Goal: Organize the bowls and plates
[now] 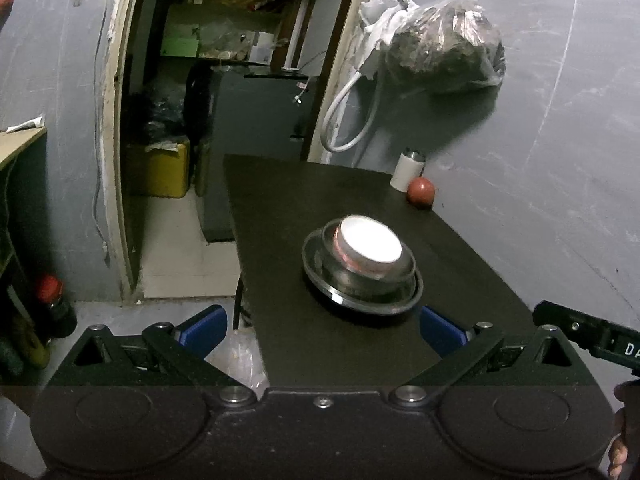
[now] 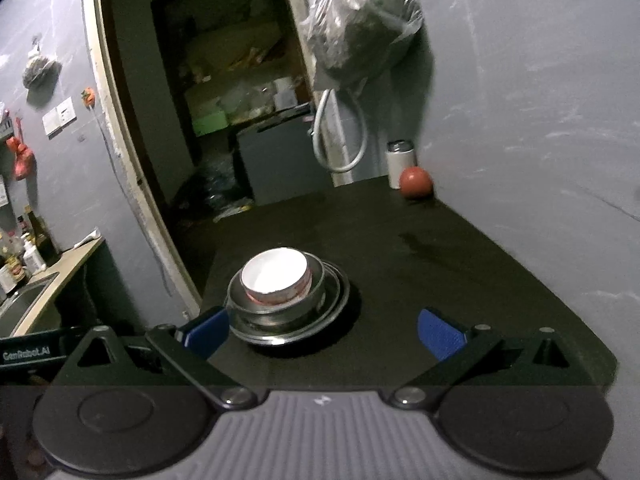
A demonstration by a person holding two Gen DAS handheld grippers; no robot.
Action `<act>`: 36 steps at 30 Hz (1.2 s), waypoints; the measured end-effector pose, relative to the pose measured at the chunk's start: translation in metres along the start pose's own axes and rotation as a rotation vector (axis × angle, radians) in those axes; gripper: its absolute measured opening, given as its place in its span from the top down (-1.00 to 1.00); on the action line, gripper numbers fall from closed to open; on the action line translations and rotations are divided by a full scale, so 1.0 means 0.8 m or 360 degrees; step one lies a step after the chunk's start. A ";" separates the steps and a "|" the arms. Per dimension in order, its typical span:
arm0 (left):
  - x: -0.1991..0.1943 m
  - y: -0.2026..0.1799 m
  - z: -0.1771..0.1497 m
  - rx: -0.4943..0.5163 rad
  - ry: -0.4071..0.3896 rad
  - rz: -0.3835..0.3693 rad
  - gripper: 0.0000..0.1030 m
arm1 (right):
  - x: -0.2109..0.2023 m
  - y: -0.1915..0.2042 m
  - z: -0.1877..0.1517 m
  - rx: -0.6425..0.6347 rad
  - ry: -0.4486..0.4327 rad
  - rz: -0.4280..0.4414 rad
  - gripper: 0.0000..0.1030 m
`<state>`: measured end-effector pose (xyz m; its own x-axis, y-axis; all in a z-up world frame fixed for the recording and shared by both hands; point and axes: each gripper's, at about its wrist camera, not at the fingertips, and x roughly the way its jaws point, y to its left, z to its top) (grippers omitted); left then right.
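Observation:
A stack stands on the dark table [image 1: 340, 352]: a white bowl with a reddish outside [image 1: 370, 246] sits inside a steel bowl [image 1: 368, 280], which rests on a steel plate [image 1: 320, 280]. In the right wrist view the same white bowl [image 2: 276, 274], steel bowl [image 2: 260, 316] and plate [image 2: 336, 304] show left of centre. My left gripper [image 1: 322, 330] is open and empty, just short of the stack. My right gripper [image 2: 324, 332] is open and empty, its left finger [image 2: 208, 332] close beside the stack.
A red round fruit [image 1: 421, 193] and a white can [image 1: 406, 171] stand at the table's far right corner by the grey wall; both also show in the right wrist view, fruit [image 2: 416, 183] and can [image 2: 400, 162]. A filled plastic bag [image 1: 444, 48] hangs on the wall. An open doorway [image 1: 224, 120] lies beyond the table.

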<state>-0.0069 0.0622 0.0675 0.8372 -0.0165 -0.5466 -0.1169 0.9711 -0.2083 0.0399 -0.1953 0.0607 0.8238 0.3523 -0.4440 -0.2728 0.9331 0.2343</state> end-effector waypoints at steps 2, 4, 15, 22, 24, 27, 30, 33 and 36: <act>-0.007 0.006 -0.011 -0.0008 -0.0002 0.0004 -0.99 | -0.014 0.004 -0.016 0.0003 -0.0003 -0.0045 -1.00; -0.015 0.011 -0.023 -0.0013 0.0002 0.0010 -0.99 | -0.023 0.005 -0.030 0.0002 0.0000 -0.0081 -1.00; -0.030 0.016 -0.056 0.0040 0.0029 0.0038 -0.99 | -0.048 0.008 -0.068 0.0003 0.0058 -0.0155 -1.00; -0.035 0.011 -0.062 0.0061 0.0037 0.0051 -0.99 | -0.049 0.010 -0.071 -0.0006 0.0072 -0.0132 -1.00; -0.035 0.011 -0.063 0.0060 0.0039 0.0054 -0.99 | -0.049 0.010 -0.073 -0.0010 0.0078 -0.0128 -1.00; -0.036 0.011 -0.065 0.0060 0.0047 0.0054 -0.99 | -0.049 0.008 -0.075 -0.0008 0.0082 -0.0121 -1.00; -0.037 0.012 -0.066 0.0064 0.0052 0.0059 -0.99 | -0.050 0.007 -0.076 -0.0004 0.0089 -0.0119 -1.00; -0.037 0.011 -0.066 0.0062 0.0052 0.0065 -0.99 | -0.047 0.007 -0.075 -0.0005 0.0094 -0.0112 -1.00; -0.036 0.010 -0.065 0.0063 0.0058 0.0066 -0.99 | -0.047 0.007 -0.074 -0.0011 0.0097 -0.0106 -1.00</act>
<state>-0.0600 0.0578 0.0395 0.8120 0.0161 -0.5835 -0.1295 0.9797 -0.1532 -0.0219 -0.1991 0.0275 0.8087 0.2928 -0.5102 -0.2220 0.9551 0.1963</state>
